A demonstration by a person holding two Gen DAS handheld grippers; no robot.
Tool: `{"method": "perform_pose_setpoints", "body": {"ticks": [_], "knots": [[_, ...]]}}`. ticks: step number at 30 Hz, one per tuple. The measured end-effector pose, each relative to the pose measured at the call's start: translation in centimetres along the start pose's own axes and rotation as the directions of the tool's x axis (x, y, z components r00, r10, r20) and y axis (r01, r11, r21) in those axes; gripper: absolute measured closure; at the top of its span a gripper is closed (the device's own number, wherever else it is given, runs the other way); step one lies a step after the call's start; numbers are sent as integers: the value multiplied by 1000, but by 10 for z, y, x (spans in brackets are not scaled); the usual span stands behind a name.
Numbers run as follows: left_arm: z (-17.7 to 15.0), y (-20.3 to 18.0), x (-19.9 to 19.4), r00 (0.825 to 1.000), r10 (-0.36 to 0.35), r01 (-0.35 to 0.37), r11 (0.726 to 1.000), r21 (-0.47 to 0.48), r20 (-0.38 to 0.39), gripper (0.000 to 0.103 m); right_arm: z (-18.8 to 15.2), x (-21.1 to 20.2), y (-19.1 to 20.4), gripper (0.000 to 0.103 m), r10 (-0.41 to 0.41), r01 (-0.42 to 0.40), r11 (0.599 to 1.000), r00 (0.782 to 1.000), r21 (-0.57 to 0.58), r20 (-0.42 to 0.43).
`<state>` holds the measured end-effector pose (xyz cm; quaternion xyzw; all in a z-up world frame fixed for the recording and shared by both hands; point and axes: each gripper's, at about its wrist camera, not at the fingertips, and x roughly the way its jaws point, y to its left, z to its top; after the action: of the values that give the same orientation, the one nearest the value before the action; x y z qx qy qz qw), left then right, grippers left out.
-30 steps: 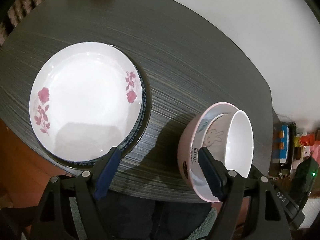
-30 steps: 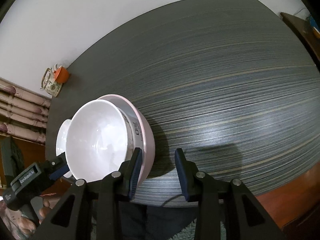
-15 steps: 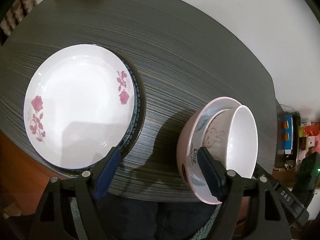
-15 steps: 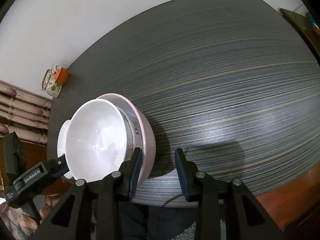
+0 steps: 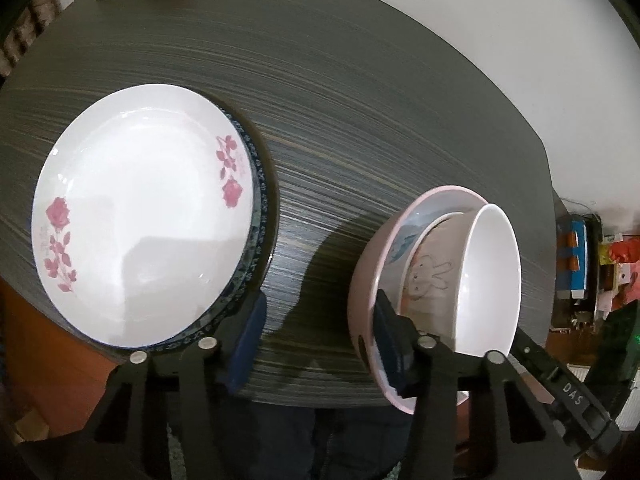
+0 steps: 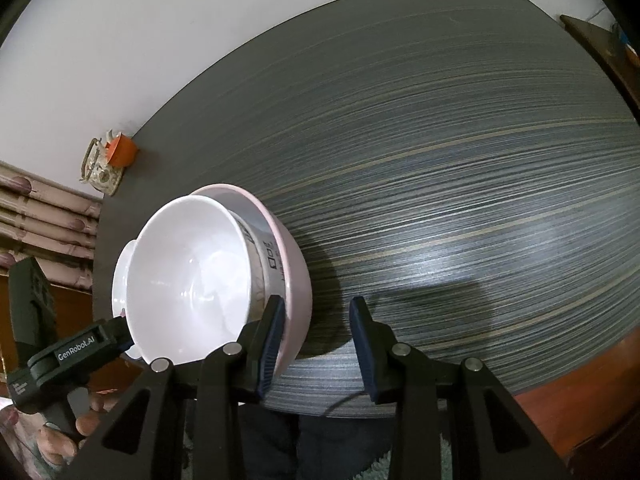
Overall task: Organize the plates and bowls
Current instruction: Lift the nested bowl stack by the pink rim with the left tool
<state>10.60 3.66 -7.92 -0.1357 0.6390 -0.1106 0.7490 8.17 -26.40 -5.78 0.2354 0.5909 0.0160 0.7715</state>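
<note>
A white plate with pink roses [image 5: 136,216] lies on a blue-rimmed plate [image 5: 258,216] at the table's near left. To the right a pink bowl [image 5: 362,280] holds a rabbit-print bowl [image 5: 430,276] and a white bowl [image 5: 490,280]. My left gripper [image 5: 319,340] is closing over the bare table edge. Its right finger overlaps the pink bowl's rim; no pad presses on anything. My right gripper [image 6: 318,336] is open and empty, its left finger beside the pink bowl [image 6: 298,280], which holds the white bowl [image 6: 188,276].
The dark striped table [image 6: 460,160] stretches bare to the right of the bowls. A small ornament with an orange top [image 6: 108,160] stands at its far corner. A cluttered shelf [image 5: 580,260] stands past the table's right edge. A hand [image 6: 72,432] holds the left gripper.
The left gripper's jaws have narrowed, both fingers drawing inward. It has shifted slightly along the table edge. The right gripper and the bowls have not moved.
</note>
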Motion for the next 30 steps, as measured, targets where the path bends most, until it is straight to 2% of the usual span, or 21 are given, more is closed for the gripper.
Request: {"method": "perform_pose_setpoints", "body": {"ticks": [5, 11, 15, 20, 26, 30], "knots": [[3, -6, 7, 1000, -1, 1, 1000, 20, -11, 66, 3, 3, 2, 70, -9, 9, 1000, 1000, 0, 5], [8, -12, 13, 999, -26, 27, 999, 33, -19, 79, 7, 8, 5, 75, -22, 22, 1000, 1000, 2, 3], [9, -17, 16, 999, -38, 40, 998, 43, -25, 83, 12, 15, 10, 80, -26, 26, 1000, 1000, 2, -6], [8, -23, 18, 998, -63, 64, 997, 48, -25, 93, 15, 21, 13, 81, -37, 37, 999, 999, 15, -6], [4, -29, 20, 998, -61, 61, 997, 53, -17, 96, 18, 24, 16, 82, -52, 52, 998, 999, 20, 14], [2, -31, 20, 999, -50, 50, 997, 52, -8, 97, 17, 26, 22, 93, -32, 32, 999, 999, 15, 22]]}}
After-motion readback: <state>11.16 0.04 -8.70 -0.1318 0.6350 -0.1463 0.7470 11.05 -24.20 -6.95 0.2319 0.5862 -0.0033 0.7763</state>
